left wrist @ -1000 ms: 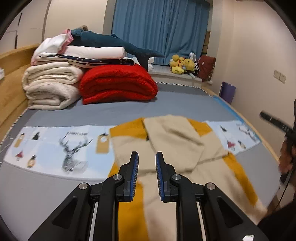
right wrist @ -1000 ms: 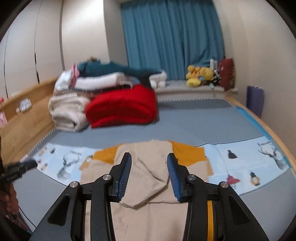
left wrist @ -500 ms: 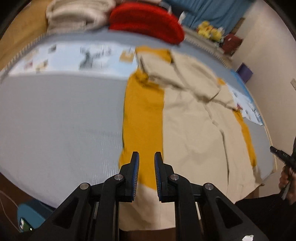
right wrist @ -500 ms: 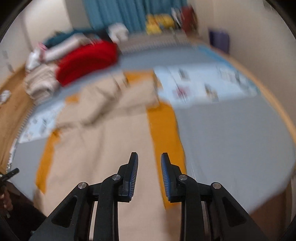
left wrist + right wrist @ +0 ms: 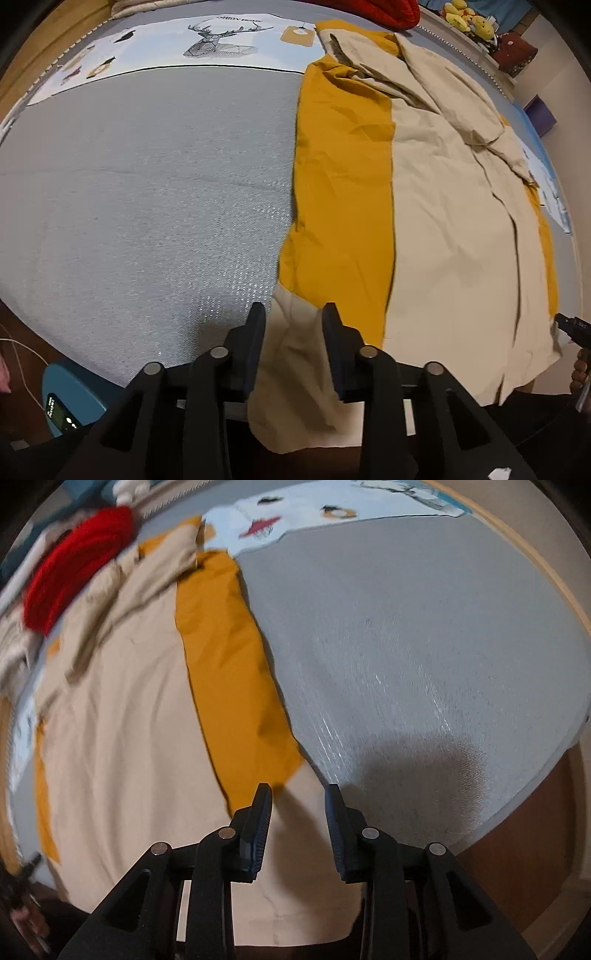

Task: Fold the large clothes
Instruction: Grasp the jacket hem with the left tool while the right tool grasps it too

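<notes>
A large beige and mustard-yellow garment [image 5: 443, 221] lies spread flat on the grey bed, its hem at the near edge. My left gripper [image 5: 293, 321] points steeply down over the hem's left corner. Its jaws are opening, and beige cloth shows between them without the pads pressing on it. In the right wrist view the same garment [image 5: 129, 720] fills the left half. My right gripper [image 5: 297, 801] hangs over the hem's right corner, jaws opening, with beige cloth below the gap and not pinched. The right gripper's tip, with a hand, shows at the left wrist view's right edge.
The grey bed cover [image 5: 147, 184] stretches left of the garment. A pale blue printed sheet [image 5: 218, 40] crosses the far side. A red folded blanket [image 5: 74, 565] and plush toys [image 5: 465, 18] lie beyond. A teal device [image 5: 62, 402] sits on the floor. A wooden bed frame [image 5: 535, 561] edges the right.
Both grippers have tipped downward and dropped from looking across the room to hovering over the garment's near hem. Their jaws narrowed, then widened again.
</notes>
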Action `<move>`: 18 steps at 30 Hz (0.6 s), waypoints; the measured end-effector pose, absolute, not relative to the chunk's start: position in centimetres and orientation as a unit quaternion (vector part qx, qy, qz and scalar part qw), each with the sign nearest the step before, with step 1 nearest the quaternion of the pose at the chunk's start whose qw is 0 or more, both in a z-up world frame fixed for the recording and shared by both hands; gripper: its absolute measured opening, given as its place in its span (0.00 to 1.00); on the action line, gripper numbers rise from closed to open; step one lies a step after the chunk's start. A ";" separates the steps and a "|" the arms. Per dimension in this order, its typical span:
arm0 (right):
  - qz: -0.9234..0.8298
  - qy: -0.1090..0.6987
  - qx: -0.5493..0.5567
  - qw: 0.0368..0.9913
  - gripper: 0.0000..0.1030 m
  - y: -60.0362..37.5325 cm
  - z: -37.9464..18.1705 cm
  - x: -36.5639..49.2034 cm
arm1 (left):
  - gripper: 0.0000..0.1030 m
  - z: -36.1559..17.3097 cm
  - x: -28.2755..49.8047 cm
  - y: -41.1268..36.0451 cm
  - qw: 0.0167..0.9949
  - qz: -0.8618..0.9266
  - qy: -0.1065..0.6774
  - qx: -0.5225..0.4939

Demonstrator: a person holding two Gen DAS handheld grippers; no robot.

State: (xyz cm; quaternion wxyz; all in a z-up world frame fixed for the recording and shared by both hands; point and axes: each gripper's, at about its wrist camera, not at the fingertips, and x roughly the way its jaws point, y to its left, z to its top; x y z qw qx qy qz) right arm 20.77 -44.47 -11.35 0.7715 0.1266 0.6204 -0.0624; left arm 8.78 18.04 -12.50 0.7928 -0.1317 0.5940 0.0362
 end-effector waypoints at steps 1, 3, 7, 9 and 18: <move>-0.061 0.625 0.114 0.770 0.36 -44.3 -11.6 20.7 | 0.33 -12.6 8.8 18.0 0.792 0.037 0.595 -0.129; -0.065 0.626 0.096 0.771 0.39 -43.9 -11.5 20.6 | 0.37 -13.0 9.0 18.0 0.789 0.037 0.600 -0.124; -0.082 0.628 0.077 0.770 0.51 -44.1 -11.7 20.1 | 0.38 -14.0 9.4 18.0 0.781 0.037 0.613 -0.117; -0.089 0.629 0.070 0.769 0.52 -44.4 -11.9 19.9 | 0.38 -14.5 9.5 18.0 0.777 0.039 0.618 -0.118; -0.108 0.649 0.060 0.750 0.64 -45.4 -12.7 19.1 | 0.38 -15.5 9.8 17.6 0.768 0.041 0.628 -0.118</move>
